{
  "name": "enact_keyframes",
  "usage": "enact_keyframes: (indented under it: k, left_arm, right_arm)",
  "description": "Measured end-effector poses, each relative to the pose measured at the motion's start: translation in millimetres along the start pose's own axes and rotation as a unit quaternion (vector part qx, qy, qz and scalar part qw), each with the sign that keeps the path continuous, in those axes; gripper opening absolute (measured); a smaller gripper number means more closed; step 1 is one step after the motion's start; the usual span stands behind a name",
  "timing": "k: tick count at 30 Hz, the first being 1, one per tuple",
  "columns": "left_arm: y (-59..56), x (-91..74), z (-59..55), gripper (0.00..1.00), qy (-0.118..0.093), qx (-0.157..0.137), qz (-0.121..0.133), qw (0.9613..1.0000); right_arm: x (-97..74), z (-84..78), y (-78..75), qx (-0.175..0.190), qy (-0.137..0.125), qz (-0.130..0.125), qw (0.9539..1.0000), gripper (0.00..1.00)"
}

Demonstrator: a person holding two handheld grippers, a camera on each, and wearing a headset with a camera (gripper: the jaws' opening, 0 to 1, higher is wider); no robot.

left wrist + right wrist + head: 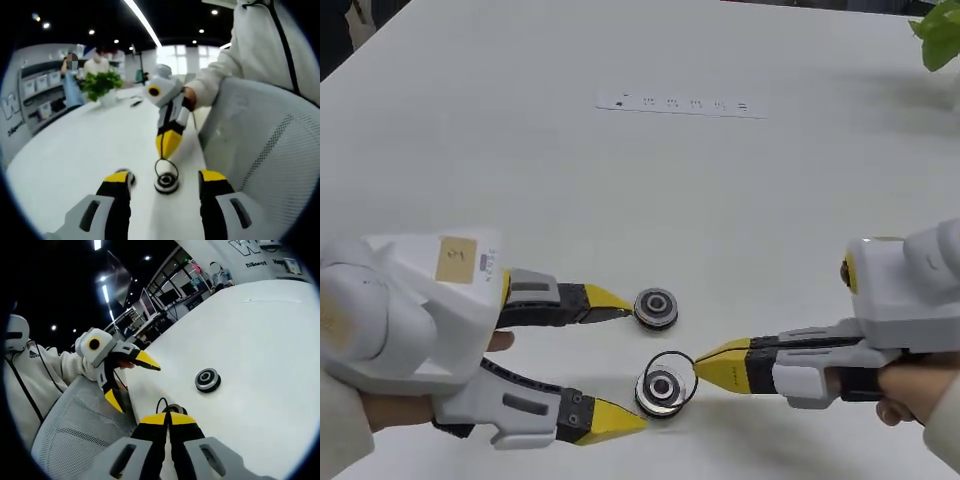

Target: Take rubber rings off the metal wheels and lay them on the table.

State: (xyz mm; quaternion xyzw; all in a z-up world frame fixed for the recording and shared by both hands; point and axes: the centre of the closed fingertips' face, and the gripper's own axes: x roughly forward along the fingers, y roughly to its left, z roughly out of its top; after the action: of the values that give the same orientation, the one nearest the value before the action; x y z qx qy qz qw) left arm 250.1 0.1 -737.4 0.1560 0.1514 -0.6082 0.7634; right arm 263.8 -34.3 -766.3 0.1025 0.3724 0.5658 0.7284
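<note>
R tongs [698, 362] are pinched tight on the thin black rubber ring [669, 352], which stands partly lifted above the near round metal wheel [660, 390] on the white tabletop [620, 200]. L tongs [636, 365] gape wide w/ nothing held, that wheel just ahead of the gap between their tips. A 2nd dark-rimmed metal wheel [656, 308] lies just beyond the near wheel; in the right gripper view the near wheel is mostly hidden behind the closed jaws.

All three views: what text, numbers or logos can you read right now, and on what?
"3" (likely, handwritten): yellow sticker on the left gripper.
"adidas": white jacket.
"Diligent": far wall; large letters above cut off.
White strip on the table: markings too blurred.
</note>
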Motion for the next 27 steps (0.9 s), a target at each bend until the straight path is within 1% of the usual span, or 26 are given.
enact_keyframes:
  k: [3, 7, 10, 12, 13, 15, 16, 18, 20, 21, 23, 27]
  left_arm:
    - [0.6, -6.3, 4.4, 0.57, -0.009, -0.008, 0.005, 0.9999]
    - [1.2, -14.4, 7.6, 0.61, -0.013, -0.007, 0.013, 0.9998]
    - [2.6, -21.7, 4.7, 0.66, -0.006, -0.019, 0.020, 0.9996]
    - [2.9, -29.6, 3.6, 0.69, -0.007, -0.022, 0.027, 0.9994]
    - [2.9, -31.1, 3.5, 0.69, -0.007, -0.022, 0.028, 0.9994]
    - [4.6, -40.3, 2.2, 0.71, -0.005, -0.024, 0.036, 0.9990]
    - [7.1, -45.4, 2.2, 0.72, -0.005, -0.023, 0.045, 0.9987]
    - [12.3, -54.2, 3.3, 0.73, -0.011, -0.029, 0.061, 0.9977]
    - [14.7, -59.4, 3.7, 0.76, -0.014, -0.032, 0.067, 0.9971]
    - [16.8, -64.0, 4.1, 0.78, -0.015, -0.033, 0.075, 0.9965]
    - [18.3, -70.5, 3.7, 0.81, -0.012, -0.031, 0.084, 0.9959]
    - [17.7, -82.4, 3.8, 0.84, -0.010, -0.029, 0.096, 0.9949]
  right_arm:
    - [-1.2, 1.5, 2.4, -0.005, 0.002, -0.001, 1.0000, 0.00]
    - [-1.9, 4.7, 6.6, -0.015, 0.005, 0.000, 0.9999, 0.00]
    - [-3.1, 7.6, 9.1, -0.021, 0.006, 0.000, 0.9998, 0.00]
    - [-4.2, 9.7, 10.7, -0.025, 0.006, 0.001, 0.9997, 0.00]
    - [-4.7, 10.9, 11.5, -0.027, 0.006, 0.001, 0.9996, 0.00]
    - [-5.1, 12.1, 12.9, -0.030, 0.006, 0.001, 0.9995, 0.00]
    - [-5.2, 12.8, 13.9, -0.032, 0.006, 0.001, 0.9995, 0.00]
    - [-5.1, 13.7, 15.9, -0.034, 0.006, 0.002, 0.9994, 0.00]
    - [-4.8, 14.2, 17.6, -0.036, 0.006, 0.003, 0.9993, 0.00]
    - [-4.6, 14.3, 19.0, -0.037, 0.007, 0.004, 0.9993, 0.00]
    - [-4.3, 14.9, 21.1, -0.040, 0.008, 0.005, 0.9992, 0.00]
    - [-4.8, 17.7, 23.9, -0.045, 0.006, 0.005, 0.9990, 0.00]
